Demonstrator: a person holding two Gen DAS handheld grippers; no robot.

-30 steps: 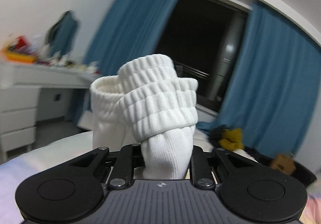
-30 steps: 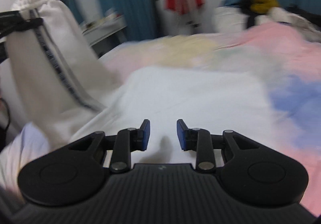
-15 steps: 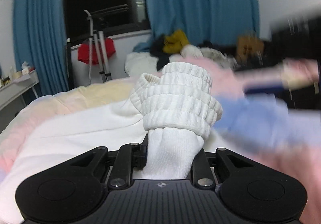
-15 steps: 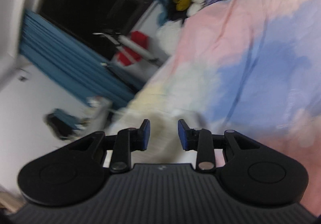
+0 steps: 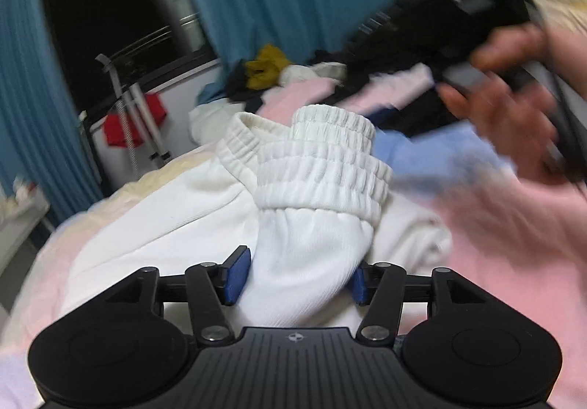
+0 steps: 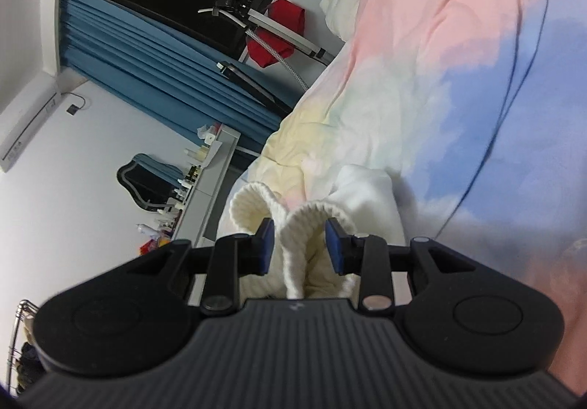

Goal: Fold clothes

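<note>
Between the left gripper's (image 5: 295,277) jaws: bunched white cuffs (image 5: 323,167), pads parted by the bulk, the garment trailing onto the bed (image 6: 458,42). Right gripper (image 6: 299,251) jaws part-open around a ribbed hem (image 6: 308,222), contact unclear. Risk: thick elastic slips free; a blurred hand (image 5: 506,108) nearby could snag it.

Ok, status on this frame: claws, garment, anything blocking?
Left claw shut on white pants cuffs. Right claw open around ribbed cuffs, not clamped. Pants on bedspread. Nothing blocking.
</note>
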